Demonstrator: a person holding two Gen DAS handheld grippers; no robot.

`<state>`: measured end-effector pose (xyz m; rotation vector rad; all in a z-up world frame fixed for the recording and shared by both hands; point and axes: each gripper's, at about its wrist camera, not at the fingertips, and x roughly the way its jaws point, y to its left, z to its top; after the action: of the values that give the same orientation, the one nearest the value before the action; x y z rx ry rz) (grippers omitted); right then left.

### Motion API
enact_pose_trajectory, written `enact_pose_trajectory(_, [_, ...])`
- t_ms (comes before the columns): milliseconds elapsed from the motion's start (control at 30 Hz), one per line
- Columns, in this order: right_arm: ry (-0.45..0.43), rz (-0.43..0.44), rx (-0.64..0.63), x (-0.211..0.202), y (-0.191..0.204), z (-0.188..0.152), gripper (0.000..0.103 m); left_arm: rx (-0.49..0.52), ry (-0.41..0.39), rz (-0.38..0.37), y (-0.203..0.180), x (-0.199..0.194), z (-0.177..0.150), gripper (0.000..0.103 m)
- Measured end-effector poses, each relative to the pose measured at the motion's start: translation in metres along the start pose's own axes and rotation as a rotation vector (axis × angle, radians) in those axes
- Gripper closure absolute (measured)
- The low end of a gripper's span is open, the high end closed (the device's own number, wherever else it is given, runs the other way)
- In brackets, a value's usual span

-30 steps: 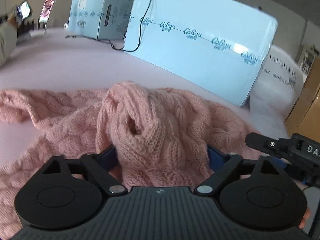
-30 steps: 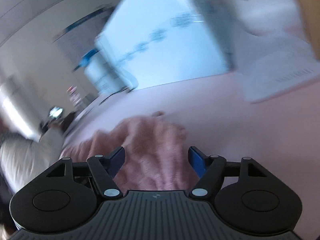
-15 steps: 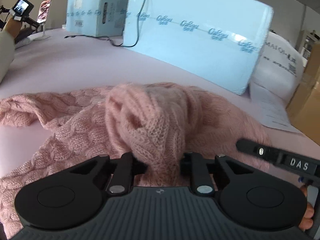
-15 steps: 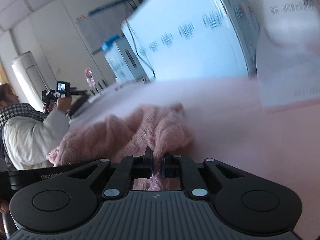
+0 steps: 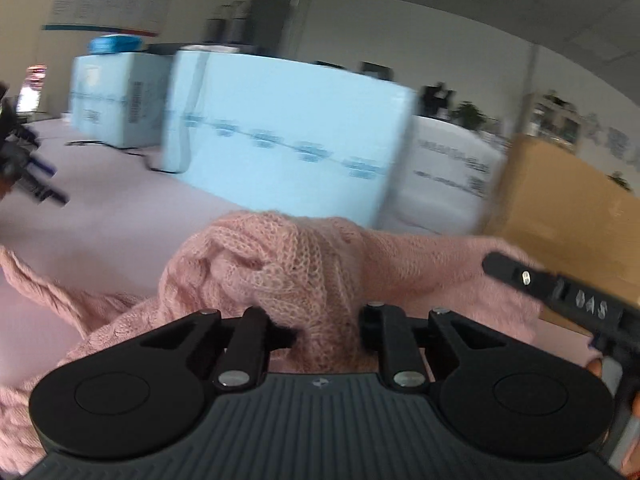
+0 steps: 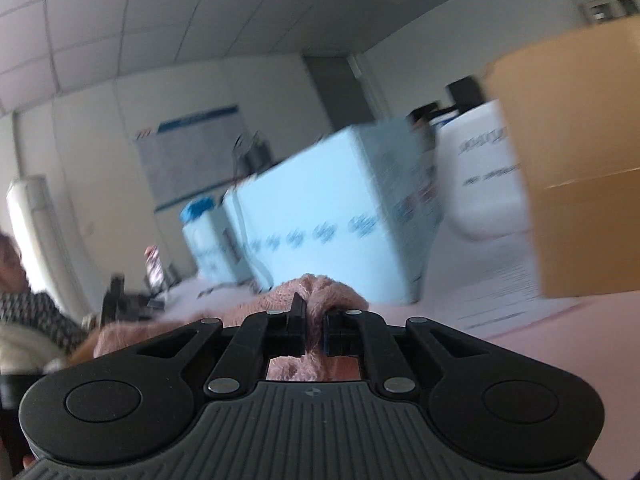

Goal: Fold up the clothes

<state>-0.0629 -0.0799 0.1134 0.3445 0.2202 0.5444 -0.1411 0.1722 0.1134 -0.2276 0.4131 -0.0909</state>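
A pink cable-knit sweater (image 5: pixel 280 268) is bunched up in front of the left wrist camera, lifted off the pink table (image 5: pixel 120 216). My left gripper (image 5: pixel 326 332) is shut on a thick fold of the knit, which hides its fingertips. One sleeve trails down to the left. In the right wrist view my right gripper (image 6: pixel 314 320) is shut on another fold of the sweater (image 6: pixel 320 288), which bulges above the pinched fingers. The right gripper's black body (image 5: pixel 560 296) shows at the right edge of the left view, beside the stretched knit.
Two light blue boxes (image 5: pixel 288 148) and a white sack (image 5: pixel 452 172) stand at the back of the table, with a brown cardboard box (image 5: pixel 568 216) at the right. Printed paper (image 6: pixel 504 284) lies by the cardboard box. A person in a white jacket (image 6: pixel 24 320) holds another device at the left.
Both grippers went from open around the knit to shut on it, then rose with the sweater. Both cameras tilted up, so more of the room shows.
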Motion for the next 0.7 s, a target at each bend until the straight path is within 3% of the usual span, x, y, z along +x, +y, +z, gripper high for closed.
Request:
enact_pose_trajectory(133, [-0.056, -0.097, -0.060, -0.076, -0.006, 0.004, 0.096, 0.076, 0.008, -0.102, -0.040, -0.016, -0.010, 0.088])
enact_pose_trajectory(267, [-0.051, -0.190, -0.095, -0.123, -0.012, 0.001, 0.096, 0.133, 0.057, -0.213, -0.074, -0.032, -0.023, 0.087])
enact_pose_trajectory(367, [-0.012, -0.260, -0.105, -0.151, -0.020, -0.008, 0.096, 0.199, 0.115, -0.258, -0.100, -0.043, -0.044, 0.085])
enact_pose_trajectory(500, [0.128, -0.343, -0.115, -0.179, -0.030, -0.047, 0.096, 0.278, 0.157, -0.249, -0.120, -0.053, -0.077, 0.078])
enact_pose_trajectory(567, [0.206, -0.354, -0.078, -0.189, -0.035, -0.064, 0.096, 0.267, 0.192, -0.246, -0.114, -0.055, -0.092, 0.067])
enact_pose_trajectory(667, [0.313, -0.383, -0.082, -0.201, -0.036, -0.085, 0.093, 0.228, 0.252, -0.242, -0.100, -0.057, -0.114, 0.030])
enact_pose_trajectory(700, [0.342, -0.389, -0.082, -0.204, -0.035, -0.090, 0.088, 0.206, 0.257, -0.240, -0.093, -0.057, -0.116, 0.027])
